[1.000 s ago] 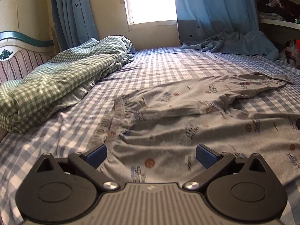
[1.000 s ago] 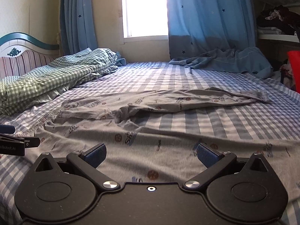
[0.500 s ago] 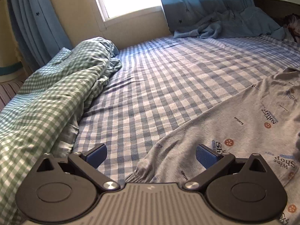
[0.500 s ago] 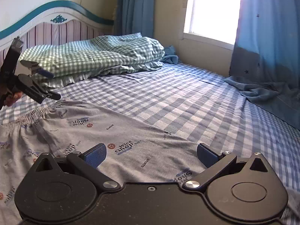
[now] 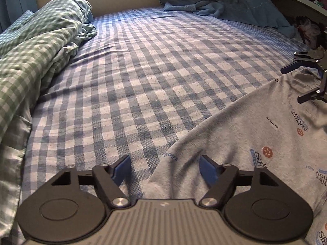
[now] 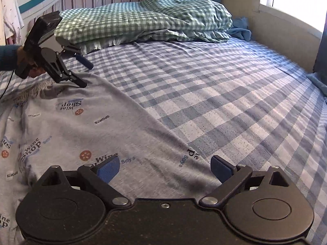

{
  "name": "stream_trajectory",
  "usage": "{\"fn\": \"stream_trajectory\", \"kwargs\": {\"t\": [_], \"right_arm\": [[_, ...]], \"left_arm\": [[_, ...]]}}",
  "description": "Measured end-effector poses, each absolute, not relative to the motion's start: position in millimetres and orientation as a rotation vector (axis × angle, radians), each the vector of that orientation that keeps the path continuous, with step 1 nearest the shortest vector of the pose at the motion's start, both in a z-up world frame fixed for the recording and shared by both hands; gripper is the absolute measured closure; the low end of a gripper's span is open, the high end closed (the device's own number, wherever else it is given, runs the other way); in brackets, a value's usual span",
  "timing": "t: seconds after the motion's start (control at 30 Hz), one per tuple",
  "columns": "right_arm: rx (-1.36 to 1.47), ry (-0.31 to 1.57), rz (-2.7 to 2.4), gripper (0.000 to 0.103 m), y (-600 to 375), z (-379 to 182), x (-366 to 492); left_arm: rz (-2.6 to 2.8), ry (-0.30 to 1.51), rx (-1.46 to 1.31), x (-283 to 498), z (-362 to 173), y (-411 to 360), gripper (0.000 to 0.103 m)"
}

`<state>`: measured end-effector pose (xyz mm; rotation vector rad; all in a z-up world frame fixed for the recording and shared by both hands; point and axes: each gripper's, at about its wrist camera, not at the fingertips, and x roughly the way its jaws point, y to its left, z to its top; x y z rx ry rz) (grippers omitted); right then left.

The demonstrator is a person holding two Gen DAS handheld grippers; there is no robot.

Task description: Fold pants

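**Both grippers poised along the far edge of the pants**

In the left wrist view, the left gripper [image 5: 164, 168] hangs over the far waist corner of the grey pants [image 5: 255, 143]. Its jaws have just been closing but are still apart; the fabric edge lies between them, not yet pinched. From here the pants spread toward 3 o'clock across the checked bed [image 5: 153, 71], with the green quilt [image 5: 30, 47] at 10 o'clock.

In the right wrist view, the right gripper [image 6: 164, 168] sits over the same long edge further down the leg, jaws wide and just begun to narrow, cloth under them, holding nothing. The edge runs toward 10 o'clock. Each hand is nearest its own end.

No containers are in sight.
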<state>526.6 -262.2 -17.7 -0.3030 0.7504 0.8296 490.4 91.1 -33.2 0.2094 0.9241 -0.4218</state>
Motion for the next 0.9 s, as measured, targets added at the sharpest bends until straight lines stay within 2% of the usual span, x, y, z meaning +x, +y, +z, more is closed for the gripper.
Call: {"fn": "stream_trajectory", "kwargs": {"t": [0.07,0.13,0.2,0.23,0.27,0.33,0.37,0.4,0.5,0.7,0.9], "right_arm": [[-0.278,0.767,0.819,0.014,-265.7,-18.7,538.0],[-0.29,0.782,0.804,0.022,-266.6,-20.8,545.5],[-0.3,0.817,0.809,0.042,-266.1,-24.9,552.0],[-0.311,0.834,0.81,0.049,-265.1,-27.4,555.0],[-0.309,0.831,0.81,0.051,-264.6,-27.3,555.9],[-0.292,0.824,0.808,0.066,-264.4,-24.8,556.7],[-0.289,0.817,0.793,0.083,-264.1,-23.9,556.2],[-0.288,0.815,0.777,0.094,-263.7,-23.2,555.1],[-0.307,0.793,0.748,0.102,-262.1,-19.8,543.9],[-0.291,0.681,0.677,0.103,-268.2,13.1,491.0],[-0.325,0.579,0.644,0.103,-276.0,60.4,395.7]], "left_arm": [[-0.444,0.935,0.208,492.8,-31.4,90.5,0.044],[-0.464,0.953,0.218,496.3,-30.0,88.4,0.063],[-0.473,0.976,0.229,498.7,-28.3,83.9,0.078],[-0.474,0.985,0.233,499.0,-27.4,81.1,0.084],[-0.474,0.992,0.243,499.0,-26.5,77.4,0.088],[-0.472,0.995,0.264,497.4,-23.9,69.8,0.099],[-0.471,0.995,0.265,496.3,-22.6,67.8,0.1],[-0.461,0.997,0.269,495.2,-20.9,64.5,0.1],[-0.431,0.974,0.273,487.4,-14.6,61.3,0.101],[-0.406,0.875,0.274,451.6,15.6,61.1,0.101],[-0.449,0.748,0.311,385.2,52.1,61.6,0.101]]}}
